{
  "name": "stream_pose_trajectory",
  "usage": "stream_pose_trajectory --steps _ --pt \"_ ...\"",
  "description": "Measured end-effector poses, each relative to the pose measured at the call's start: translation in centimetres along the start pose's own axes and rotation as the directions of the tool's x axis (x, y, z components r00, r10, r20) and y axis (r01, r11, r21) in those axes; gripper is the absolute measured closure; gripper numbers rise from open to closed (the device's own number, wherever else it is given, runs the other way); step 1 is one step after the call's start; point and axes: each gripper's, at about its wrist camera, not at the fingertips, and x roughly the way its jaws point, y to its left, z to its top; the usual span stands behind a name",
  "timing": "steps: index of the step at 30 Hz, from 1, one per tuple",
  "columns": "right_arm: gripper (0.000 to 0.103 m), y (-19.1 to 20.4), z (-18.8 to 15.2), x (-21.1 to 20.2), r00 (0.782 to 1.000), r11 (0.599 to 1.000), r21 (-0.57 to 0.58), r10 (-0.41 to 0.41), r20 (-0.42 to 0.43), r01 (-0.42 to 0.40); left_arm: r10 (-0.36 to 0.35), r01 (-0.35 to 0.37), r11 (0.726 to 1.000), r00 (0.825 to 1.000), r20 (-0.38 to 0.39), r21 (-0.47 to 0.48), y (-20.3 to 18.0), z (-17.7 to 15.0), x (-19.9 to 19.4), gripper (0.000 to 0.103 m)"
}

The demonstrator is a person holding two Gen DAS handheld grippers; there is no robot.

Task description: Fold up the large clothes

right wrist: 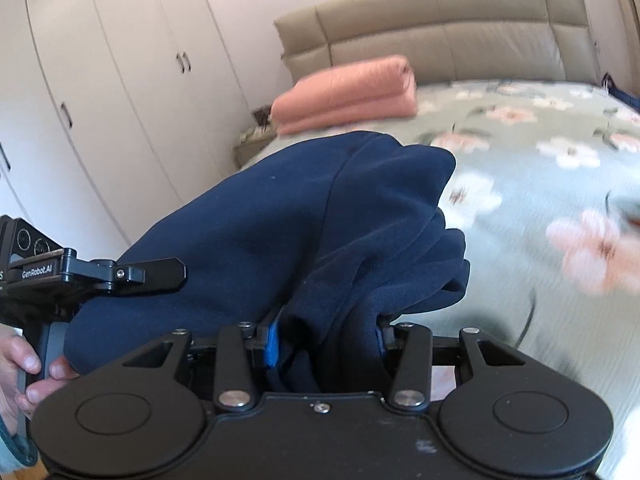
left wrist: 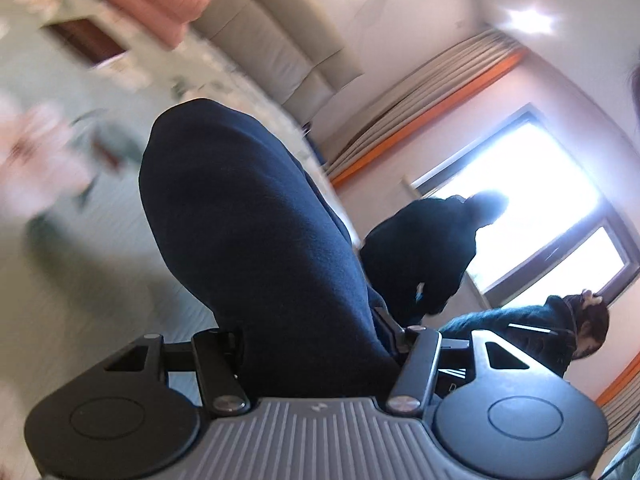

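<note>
A navy blue garment point(left wrist: 256, 220) is bunched over my left gripper point(left wrist: 316, 340), which is shut on it; the cloth hides the fingertips. In the right wrist view the same navy garment point(right wrist: 320, 220) drapes in thick folds over my right gripper point(right wrist: 326, 340), which is shut on it, with a blue finger pad point(right wrist: 273, 340) showing at the left. The left gripper's body point(right wrist: 100, 272) shows at the left edge of the right wrist view, beside the garment, held in a hand. The garment is lifted above the bed.
A bed with a green floral cover point(right wrist: 540, 160) lies below, with a folded pink blanket point(right wrist: 352, 92) near the beige headboard point(right wrist: 440, 28). White wardrobes point(right wrist: 100, 80) stand at the left. A bright window point(left wrist: 540, 208) and a seated person point(left wrist: 560, 328) show in the left wrist view.
</note>
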Motion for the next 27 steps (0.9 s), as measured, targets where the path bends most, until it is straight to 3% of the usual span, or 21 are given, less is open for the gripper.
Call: stream_pose_trajectory --steps 4,6,7,8,13,15,20,23,27 --pt "0.05 0.9 -6.5 3.1 0.995 1.0 0.021 0.002 -0.097 0.0 0.07 -0.073 0.991 0.997 -0.037 -0.111 5.9 -6.5 -0.9 0.041" --pt "0.05 0.6 -9.9 5.7 0.985 0.999 0.023 -0.028 -0.171 0.032 0.134 -0.147 0.961 0.989 -0.07 -0.235 10.3 -10.3 -0.8 0.038" --pt "0.048 0.5 -10.9 5.8 0.986 0.999 0.022 -0.028 -0.164 0.032 0.091 -0.09 0.967 0.996 -0.005 -0.239 10.9 -11.5 -1.8 0.038" --pt "0.046 0.3 -11.2 5.2 0.992 0.999 0.043 -0.01 -0.129 0.016 0.068 -0.057 0.967 0.997 0.037 -0.25 10.9 -11.9 -2.6 0.038" --pt "0.038 -1.1 -11.9 3.8 0.997 0.993 0.116 0.023 -0.074 -0.014 0.058 -0.051 0.982 0.998 0.034 -0.182 10.0 -12.4 -3.3 0.036" --pt "0.037 -1.1 -12.4 2.5 0.998 0.995 0.101 -0.005 -0.065 0.012 0.058 -0.051 0.983 0.998 0.033 -0.174 9.8 -13.3 -4.1 0.032" --pt "0.032 2.9 -14.2 -2.4 0.988 0.987 -0.038 -0.156 -0.016 0.156 0.052 -0.03 0.959 0.996 0.07 -0.281 11.1 -14.5 -8.4 0.031" --pt "0.032 4.7 -15.3 -6.2 0.96 0.953 -0.128 -0.278 -0.014 0.274 0.087 -0.061 0.958 0.993 0.082 -0.28 8.6 -14.8 -13.3 0.037" --pt "0.032 5.9 -15.3 -10.1 0.92 0.884 -0.257 -0.388 0.06 0.39 0.173 -0.166 0.984 0.98 0.101 -0.069 2.7 -13.6 -17.3 0.031"
